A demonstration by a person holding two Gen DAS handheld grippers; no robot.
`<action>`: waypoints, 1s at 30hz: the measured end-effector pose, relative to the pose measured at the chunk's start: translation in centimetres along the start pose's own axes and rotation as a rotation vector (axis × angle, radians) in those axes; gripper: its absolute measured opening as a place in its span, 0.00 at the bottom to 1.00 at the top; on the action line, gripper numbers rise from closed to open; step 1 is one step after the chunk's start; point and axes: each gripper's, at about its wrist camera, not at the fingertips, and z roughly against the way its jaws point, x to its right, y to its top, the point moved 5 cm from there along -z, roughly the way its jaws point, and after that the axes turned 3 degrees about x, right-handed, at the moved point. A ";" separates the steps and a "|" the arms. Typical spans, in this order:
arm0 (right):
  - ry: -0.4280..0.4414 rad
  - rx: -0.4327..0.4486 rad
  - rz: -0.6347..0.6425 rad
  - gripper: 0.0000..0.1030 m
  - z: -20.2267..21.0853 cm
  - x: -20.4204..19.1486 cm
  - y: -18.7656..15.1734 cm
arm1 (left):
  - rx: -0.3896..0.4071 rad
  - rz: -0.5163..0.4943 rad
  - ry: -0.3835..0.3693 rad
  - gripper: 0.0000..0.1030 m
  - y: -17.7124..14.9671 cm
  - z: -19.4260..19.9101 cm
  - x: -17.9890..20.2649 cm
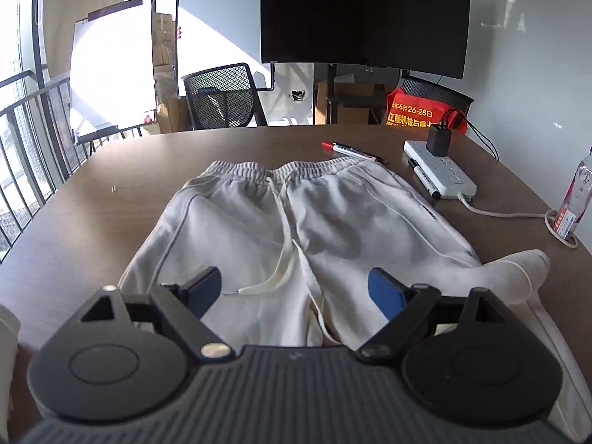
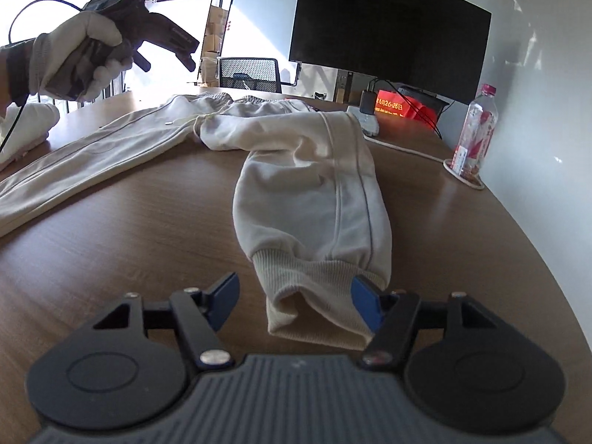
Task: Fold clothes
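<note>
Cream sweatpants lie flat on the brown table, waistband away from me, drawstring down the middle. My left gripper is open and empty, held above the crotch area. In the right wrist view the pants have one leg bent toward me, its ribbed cuff lying between the fingers of my open right gripper; the right fingertip is at the cuff's edge. The left gripper also shows in the right wrist view, raised in a gloved hand at upper left.
A red-capped marker, a white power strip with a black charger and cable, and a water bottle sit at the table's back right. The bottle also shows in the right wrist view. A monitor and mesh chairs stand beyond the table.
</note>
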 end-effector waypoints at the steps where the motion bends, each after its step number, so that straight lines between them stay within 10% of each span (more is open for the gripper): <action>1: -0.008 -0.026 0.021 0.10 -0.3 0.2 -0.1 | -0.023 0.027 -0.009 0.83 0.3 -1.4 0.5; 8: 0.014 -0.064 0.076 0.03 8.4 2.0 -0.9 | -0.148 0.137 -0.098 0.83 1.9 -10.7 3.4; 18: 0.156 -0.207 -0.007 0.05 17.5 4.8 -4.9 | -0.199 0.134 -0.041 0.84 0.5 -17.9 4.9; 25: 0.204 -0.097 -0.234 0.47 16.5 10.8 -3.2 | -0.034 -0.036 0.035 1.00 -0.4 -19.4 6.7; 30: 0.154 -0.061 -0.319 0.50 14.0 13.7 -2.4 | -0.027 -0.030 0.030 1.00 0.7 -21.0 6.8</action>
